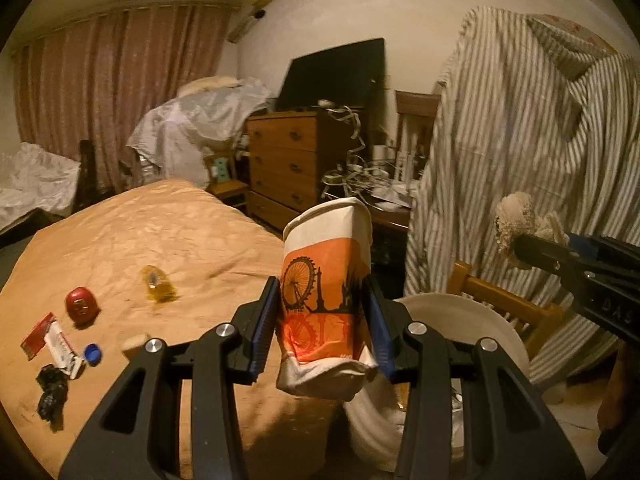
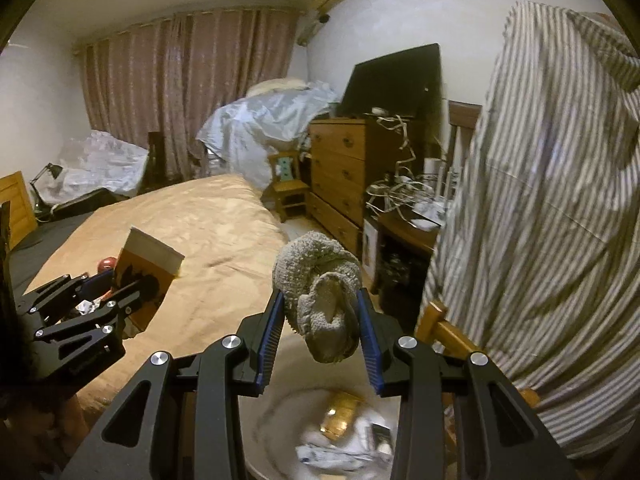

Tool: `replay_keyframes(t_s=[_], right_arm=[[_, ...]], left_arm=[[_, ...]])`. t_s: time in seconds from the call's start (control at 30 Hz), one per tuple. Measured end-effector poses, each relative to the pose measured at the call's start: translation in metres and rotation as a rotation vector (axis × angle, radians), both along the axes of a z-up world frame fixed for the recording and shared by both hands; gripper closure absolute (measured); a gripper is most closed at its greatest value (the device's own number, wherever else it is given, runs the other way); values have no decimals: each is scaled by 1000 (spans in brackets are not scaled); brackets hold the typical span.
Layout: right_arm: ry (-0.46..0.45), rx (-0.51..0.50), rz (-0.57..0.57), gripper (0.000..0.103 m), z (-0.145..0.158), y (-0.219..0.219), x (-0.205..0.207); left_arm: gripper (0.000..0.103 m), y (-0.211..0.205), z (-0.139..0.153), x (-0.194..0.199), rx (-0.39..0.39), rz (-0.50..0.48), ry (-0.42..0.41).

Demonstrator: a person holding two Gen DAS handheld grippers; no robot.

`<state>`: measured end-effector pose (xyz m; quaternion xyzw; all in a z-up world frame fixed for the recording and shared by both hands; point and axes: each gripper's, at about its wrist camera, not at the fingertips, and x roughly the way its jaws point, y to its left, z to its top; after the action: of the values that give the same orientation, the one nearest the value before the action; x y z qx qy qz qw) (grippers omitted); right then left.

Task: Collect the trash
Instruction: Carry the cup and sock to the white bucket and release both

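My left gripper (image 1: 322, 294) is shut on a crushed orange-and-white paper cup (image 1: 320, 248) printed with a Ferris wheel, held upright above the bed's edge. My right gripper (image 2: 320, 298) is shut on a crumpled grey rag (image 2: 316, 268). Below both stands a white bin (image 1: 460, 308), and in the right wrist view the bin (image 2: 272, 412) holds papers and a gold wrapper. The left wrist view shows the right gripper (image 1: 520, 250) with the rag (image 1: 516, 216) at far right. In the right wrist view, the left gripper (image 2: 128, 286) with the cup (image 2: 152, 258) is at left.
On the tan bed (image 1: 160, 232) lie a red cap (image 1: 82, 306), a yellow bottle (image 1: 158, 284), a blue cap (image 1: 93, 354), a red-and-white pack (image 1: 48, 340) and a black crumpled bag (image 1: 52, 392). A striped shirt (image 1: 520, 120) hangs over a wooden chair (image 1: 512, 304) at right. A dresser (image 1: 288, 160) stands behind.
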<state>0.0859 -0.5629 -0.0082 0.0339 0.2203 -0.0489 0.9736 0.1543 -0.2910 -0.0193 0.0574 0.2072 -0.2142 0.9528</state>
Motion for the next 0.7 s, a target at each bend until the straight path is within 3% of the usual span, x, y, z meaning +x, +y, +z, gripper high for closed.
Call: replay_keyframes(t_s=[0.17, 0.33, 0.6, 0.7], right_arm=[[53, 3, -13, 65, -3, -16, 7], [208, 57, 21, 65, -15, -44, 35], [470, 103, 80, 65, -47, -71, 80], [545, 126, 103, 65, -62, -73, 92]], left_arm=[[62, -23, -9, 1, 29, -54, 36], [62, -47, -16, 14, 72, -124, 118], [61, -80, -57, 52, 171, -259, 386], [61, -89, -71, 59, 216, -278, 440]])
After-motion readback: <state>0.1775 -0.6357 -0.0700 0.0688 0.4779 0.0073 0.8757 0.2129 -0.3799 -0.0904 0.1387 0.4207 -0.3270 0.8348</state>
